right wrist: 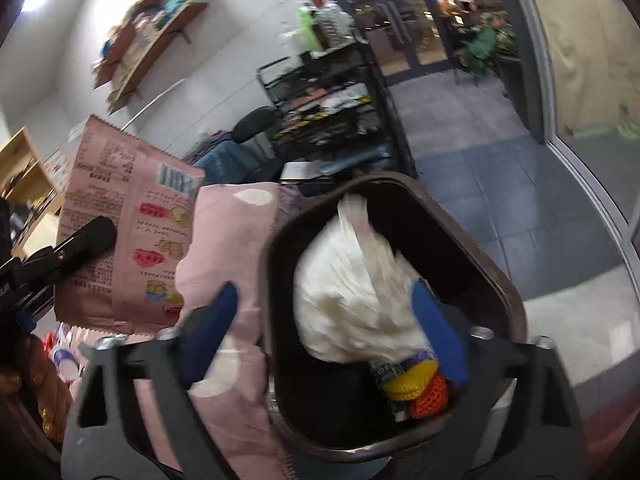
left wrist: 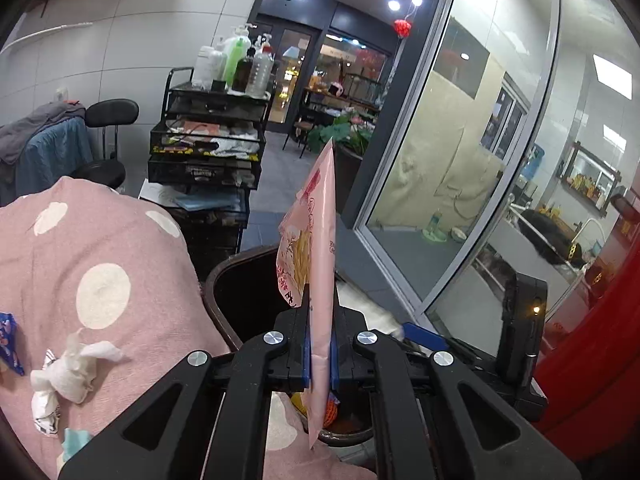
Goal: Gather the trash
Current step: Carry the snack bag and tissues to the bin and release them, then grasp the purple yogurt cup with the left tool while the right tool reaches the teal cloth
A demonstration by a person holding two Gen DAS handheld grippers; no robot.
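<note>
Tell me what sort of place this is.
Probably a small shop or salon, perhaps for pet grooming, though that is a guess. A black trolley carries pump bottles, a stool stands beside it, and glass doors lead to a lit corridor.

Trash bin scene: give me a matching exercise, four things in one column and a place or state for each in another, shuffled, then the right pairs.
Things:
1. pink snack wrapper
2. white tissue wad
3. crumpled tissue
4. right claw

Places or states:
A. lying on the pink polka-dot cloth
B. open over the trash bin
C. pinched in the shut left claw
D. inside the bin

Pairs: 1-C, 2-D, 3-A, 4-B
</note>
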